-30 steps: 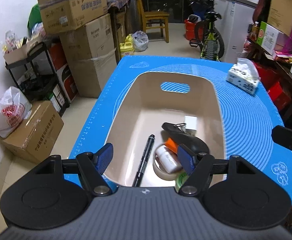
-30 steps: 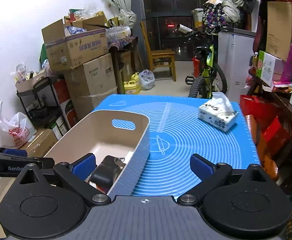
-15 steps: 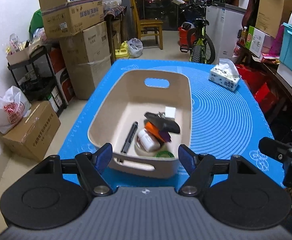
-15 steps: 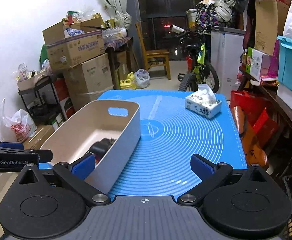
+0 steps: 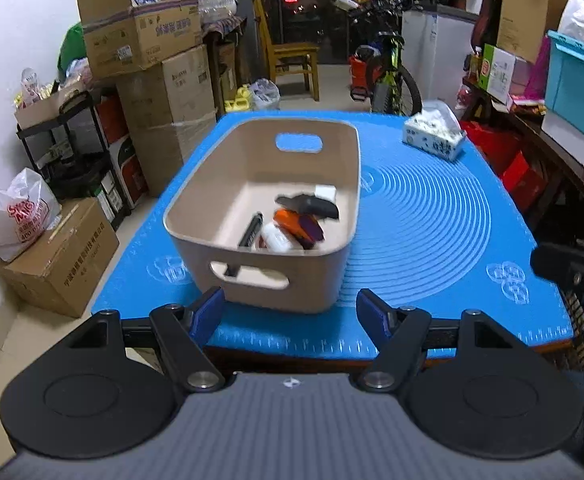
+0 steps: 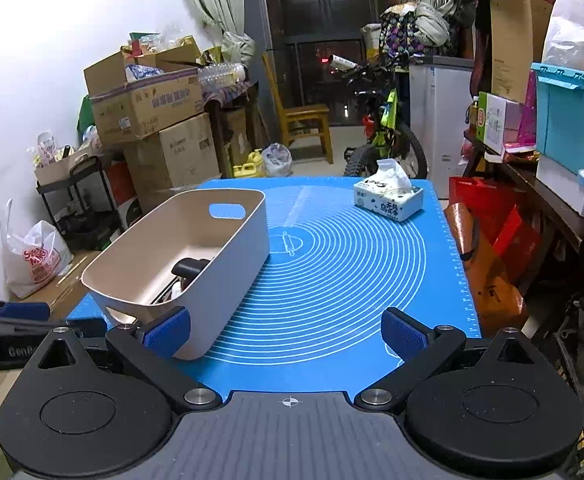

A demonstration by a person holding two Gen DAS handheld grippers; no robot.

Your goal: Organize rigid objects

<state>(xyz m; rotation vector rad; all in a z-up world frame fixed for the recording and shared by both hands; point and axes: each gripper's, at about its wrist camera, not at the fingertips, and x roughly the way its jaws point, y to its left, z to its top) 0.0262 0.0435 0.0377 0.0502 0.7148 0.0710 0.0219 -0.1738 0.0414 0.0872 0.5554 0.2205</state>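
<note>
On the blue mat (image 5: 431,216), beige bin (image 5: 268,280) holds clutter; left gripper (image 5: 292,314) and right gripper (image 6: 286,332) released.

Left black two-finger gripper with blue pads (image 5: 292,314) hangs level, jaws spread wide and empty, while the matching right black gripper (image 6: 286,332) does likewise, gaping, gripping nothing.

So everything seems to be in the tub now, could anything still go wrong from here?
A few things, perhaps. The beige tub sits close to the near edge of the blue mat, so a bump from the open left gripper might nudge it toward the floor. The black marker leans against the tub's wall and could slip if the tub is jolted. The tissue box is left on the mat, possibly unsorted.
</note>
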